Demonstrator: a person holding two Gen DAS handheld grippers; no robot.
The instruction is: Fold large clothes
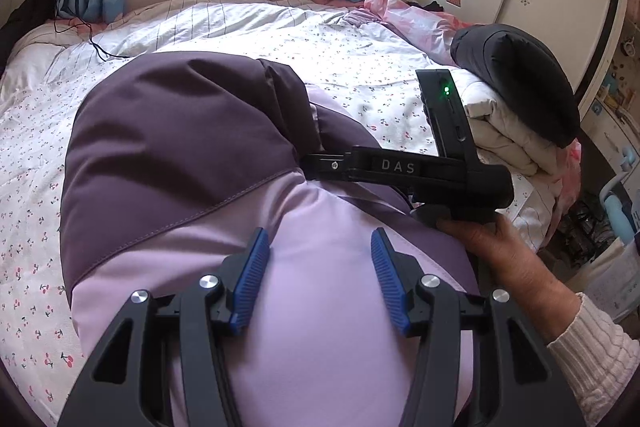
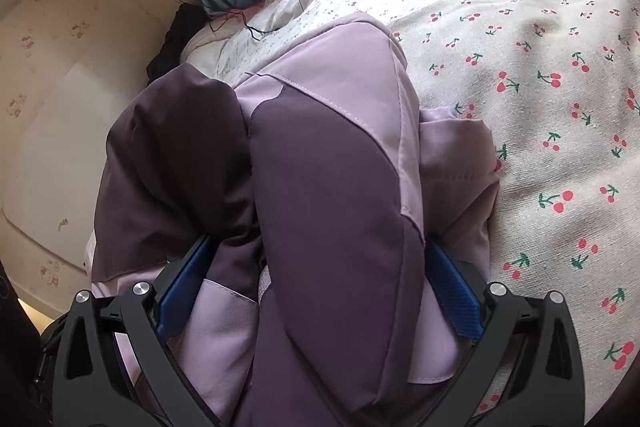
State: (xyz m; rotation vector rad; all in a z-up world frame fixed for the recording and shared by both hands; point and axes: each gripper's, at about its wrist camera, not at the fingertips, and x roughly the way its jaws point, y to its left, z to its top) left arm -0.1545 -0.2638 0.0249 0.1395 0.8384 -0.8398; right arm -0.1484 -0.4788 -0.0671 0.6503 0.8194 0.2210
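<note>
Left gripper (image 1: 316, 279) sits half open over the purple jacket (image 1: 192, 155), blue pads (image 1: 250, 281) apart with only smooth lilac fabric below them, nothing pinched. Ahead and left of it the jacket's dark purple part is bunched on the cherry-print bedsheet (image 1: 36, 187). To its right the right gripper (image 1: 320, 161) comes in sideways, tips buried in the jacket's fold, a hand (image 1: 492, 247) in a white knit sleeve (image 1: 596, 351) holding it. Right wrist view: right gripper (image 2: 320, 287) stands wide, clamped on a thick bundle of jacket (image 2: 328, 207) filling the gap between both pads. Further right, a folded pile of clothes (image 1: 516, 107) at the bed edge.
</note>
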